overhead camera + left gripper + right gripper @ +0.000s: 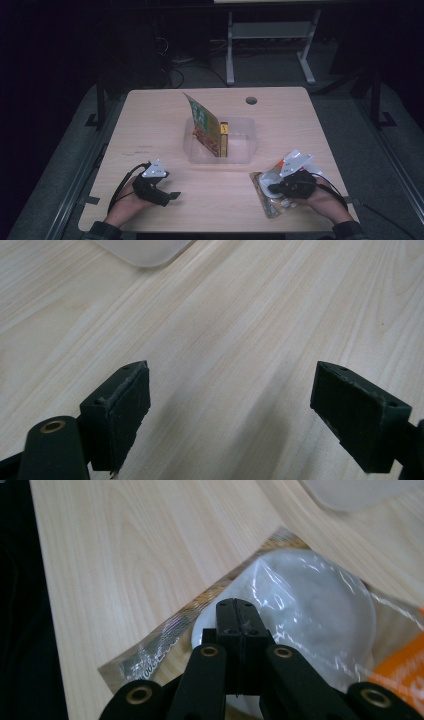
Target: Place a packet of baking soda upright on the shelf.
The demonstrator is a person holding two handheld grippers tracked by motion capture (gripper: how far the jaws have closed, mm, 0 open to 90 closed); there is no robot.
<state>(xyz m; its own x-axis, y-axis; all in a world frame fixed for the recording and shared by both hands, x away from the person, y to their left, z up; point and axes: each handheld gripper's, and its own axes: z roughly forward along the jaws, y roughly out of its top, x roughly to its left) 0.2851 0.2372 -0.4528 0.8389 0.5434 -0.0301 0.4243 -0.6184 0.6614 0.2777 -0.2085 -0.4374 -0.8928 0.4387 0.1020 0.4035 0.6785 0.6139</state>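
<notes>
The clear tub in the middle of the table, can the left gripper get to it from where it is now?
Probably yes. The left gripper rests open near the table's front edge, and only bare wood lies between it and the clear tub. The packets standing inside lean at its left side, so reaching in there could be tighter.

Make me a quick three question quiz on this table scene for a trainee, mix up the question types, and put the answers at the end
1. True or false: the left gripper has its jaws apart over bare table.
2. Multiple choice: the right gripper is over which thing? A) the clear packet with white round pieces inside, B) the yellow box, C) the round hole in the table.
3. Short answer: where does the green and brown box stand?

Key
1. True.
2. A. Its jaws are closed together above the packet; whether they pinch the wrapper cannot be told.
3. It leans tilted in the clear tray, next to the yellow box.
</notes>
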